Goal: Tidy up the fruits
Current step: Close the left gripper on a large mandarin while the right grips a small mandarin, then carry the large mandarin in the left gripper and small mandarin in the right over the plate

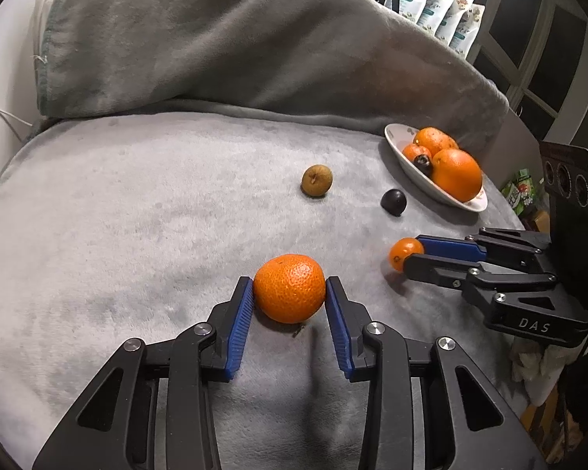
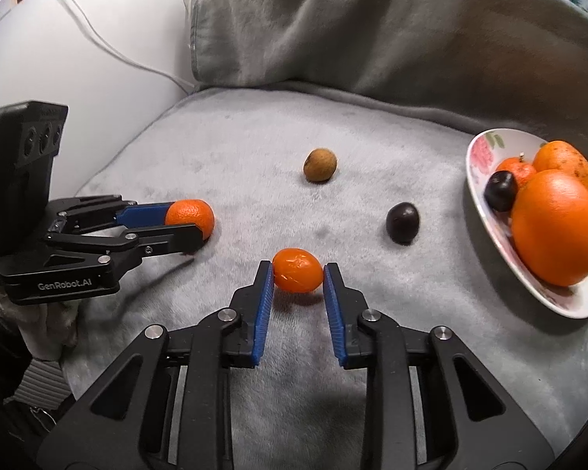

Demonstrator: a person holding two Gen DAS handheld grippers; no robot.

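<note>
Your left gripper [image 1: 289,289] clamped on the round dimpled orange mandarin [image 1: 289,288] resting on the grey fleece blanket [image 1: 137,215], your right gripper [image 2: 298,274] clamped on the small glossy orange kumquat [image 2: 297,270], brown round fruit [image 2: 320,165] and dark plum [image 2: 402,222] loose nearby, white floral bowl [image 2: 486,156] of oranges at the right.

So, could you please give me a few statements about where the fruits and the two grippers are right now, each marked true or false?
1. The left gripper is closed on the mandarin. True.
2. The right gripper grips the dark plum. False: it is shut on the small orange fruit; the dark plum lies free on the grey blanket.
3. The brown fruit sits in the dish. False: it lies on the blanket, apart from the dish.
4. The dish holds orange fruits and one dark fruit. True.
5. Both held fruits are lifted well clear. False: both look to be resting on the blanket.
</note>
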